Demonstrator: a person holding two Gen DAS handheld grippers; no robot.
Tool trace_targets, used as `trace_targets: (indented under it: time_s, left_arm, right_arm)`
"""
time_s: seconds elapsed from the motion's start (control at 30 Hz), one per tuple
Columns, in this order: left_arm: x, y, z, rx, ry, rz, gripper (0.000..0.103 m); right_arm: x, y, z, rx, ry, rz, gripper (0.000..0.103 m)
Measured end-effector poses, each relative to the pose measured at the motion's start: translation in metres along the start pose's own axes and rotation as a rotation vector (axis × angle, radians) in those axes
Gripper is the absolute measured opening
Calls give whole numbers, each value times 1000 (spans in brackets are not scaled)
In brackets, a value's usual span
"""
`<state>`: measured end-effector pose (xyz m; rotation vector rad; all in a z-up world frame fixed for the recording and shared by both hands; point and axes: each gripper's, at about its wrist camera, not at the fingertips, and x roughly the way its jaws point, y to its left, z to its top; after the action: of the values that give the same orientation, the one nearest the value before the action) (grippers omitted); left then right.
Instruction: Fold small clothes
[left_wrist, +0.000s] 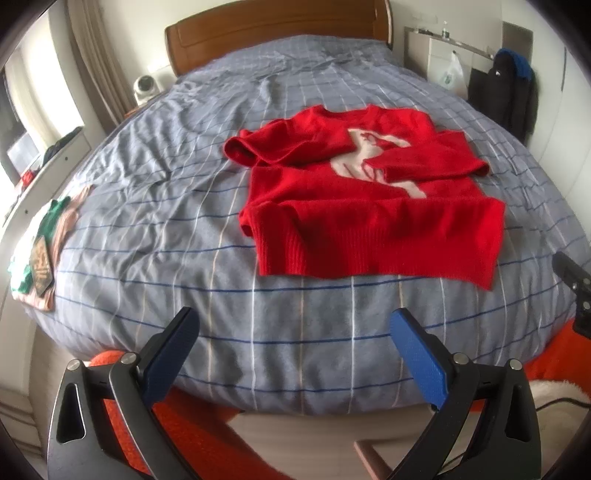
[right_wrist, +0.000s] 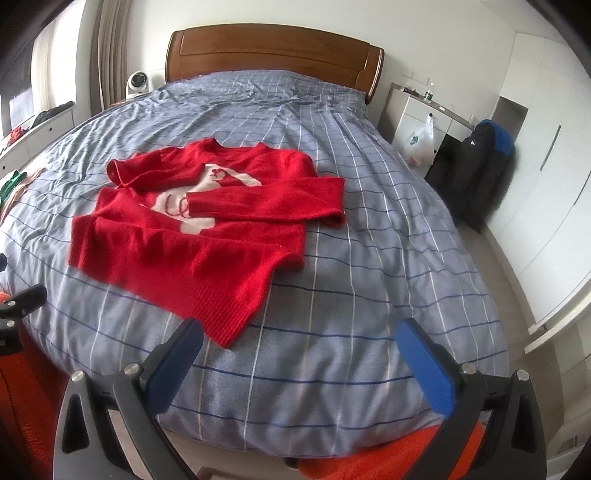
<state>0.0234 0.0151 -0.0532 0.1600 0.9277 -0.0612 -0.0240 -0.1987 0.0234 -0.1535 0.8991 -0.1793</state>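
Red sweater (left_wrist: 373, 214) lies mid-frame on the bed (left_wrist: 184, 206), both sleeves folded across. Left tool (left_wrist: 295, 332) and right tool (right_wrist: 299, 343), lower frame: wide open, empty.

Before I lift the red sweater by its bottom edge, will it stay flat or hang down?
The red sweater will probably hang down limp: it is a soft knit, and its sleeves already lie folded across the body. It likely grips rather than slips, since the surface looks fuzzy. On the wrinkled bedcover it may drag and bunch.

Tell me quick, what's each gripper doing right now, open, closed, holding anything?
Left gripper: open, fingers spread, holding nothing.
Right gripper: open, holding nothing, just short of the red sweater hem.
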Motion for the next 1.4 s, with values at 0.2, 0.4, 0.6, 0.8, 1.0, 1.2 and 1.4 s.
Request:
trace_targets:
  time_s: [0.2, 0.4, 0.6, 0.8, 1.0, 1.2, 1.4]
  left_arm:
    - [28, 37, 12, -77, 2, -80, 103]
    - [83, 66, 33, -143, 94, -251, 103]
    - [102, 46, 40, -63, 87, -137, 102]
    - [95, 46, 37, -40, 67, -59, 102]
    - [94, 43, 36, -22, 62, -30, 102]
    - [97, 44, 34, -38, 72, -28, 102]
    - [99, 43, 32, -38, 80, -25, 102]
  right_arm:
    - [7, -11, -4, 32, -27, 134, 103]
    - [55, -26, -16, 92, 41, 318, 103]
    - [103, -16, -16, 172, 129, 461, 103]
    - [96, -6, -13, 148, 106, 424, 103]
    - [93, -7, -13, 129, 108, 379, 103]
    - [85, -1, -8, 49, 90, 254, 103]
    - [81, 0, -9, 12, 79, 212, 103]
